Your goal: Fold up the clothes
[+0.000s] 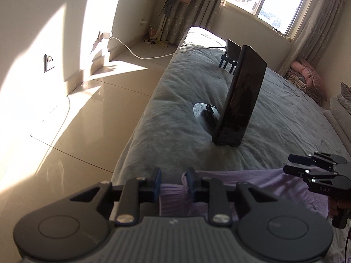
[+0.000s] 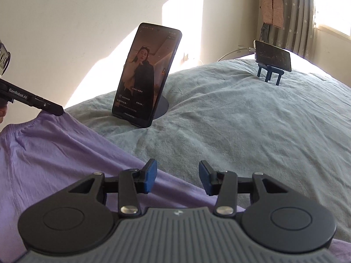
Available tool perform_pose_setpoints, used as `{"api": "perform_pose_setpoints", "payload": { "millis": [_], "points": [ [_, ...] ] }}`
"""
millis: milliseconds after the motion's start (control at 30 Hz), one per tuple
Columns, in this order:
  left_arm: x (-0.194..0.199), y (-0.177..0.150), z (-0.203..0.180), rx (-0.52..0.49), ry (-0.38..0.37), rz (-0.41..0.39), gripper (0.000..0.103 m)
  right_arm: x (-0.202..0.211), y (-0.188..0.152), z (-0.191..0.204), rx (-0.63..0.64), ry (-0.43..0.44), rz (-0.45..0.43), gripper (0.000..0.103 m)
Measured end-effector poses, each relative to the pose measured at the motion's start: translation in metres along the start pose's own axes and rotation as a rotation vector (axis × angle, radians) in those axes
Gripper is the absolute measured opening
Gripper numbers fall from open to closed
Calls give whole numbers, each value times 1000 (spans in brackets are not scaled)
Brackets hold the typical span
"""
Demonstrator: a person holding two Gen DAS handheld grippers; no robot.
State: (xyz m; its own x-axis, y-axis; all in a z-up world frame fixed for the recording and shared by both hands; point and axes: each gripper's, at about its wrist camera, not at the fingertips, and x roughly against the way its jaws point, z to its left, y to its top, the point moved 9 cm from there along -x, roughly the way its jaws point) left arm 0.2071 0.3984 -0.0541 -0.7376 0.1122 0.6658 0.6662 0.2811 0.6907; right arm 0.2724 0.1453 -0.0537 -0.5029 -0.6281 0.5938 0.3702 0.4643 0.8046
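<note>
A lilac garment lies spread on the grey-green bed cover; it also shows in the left wrist view. My left gripper stands at the garment's edge with bunched lilac cloth between its blue pads, jaws partly apart; in the right wrist view it touches the garment's far corner. My right gripper is open and empty, hovering over the garment's right edge; in the left wrist view it is at the right.
A phone on a round stand stands upright on the bed just beyond the garment. A second phone on a small blue stand sits farther back, with a white cable. Tiled floor lies left of the bed.
</note>
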Motion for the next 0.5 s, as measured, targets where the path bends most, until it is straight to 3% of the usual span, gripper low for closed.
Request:
{"api": "perform_pose_setpoints", "payload": {
  "millis": [267, 500],
  "points": [
    [3, -1, -3, -50, 40, -68, 24, -10, -3, 11, 87, 37, 3, 47],
    [12, 0, -1, -48, 78, -148, 24, -4, 4, 12, 79, 95, -18, 47]
  ]
}}
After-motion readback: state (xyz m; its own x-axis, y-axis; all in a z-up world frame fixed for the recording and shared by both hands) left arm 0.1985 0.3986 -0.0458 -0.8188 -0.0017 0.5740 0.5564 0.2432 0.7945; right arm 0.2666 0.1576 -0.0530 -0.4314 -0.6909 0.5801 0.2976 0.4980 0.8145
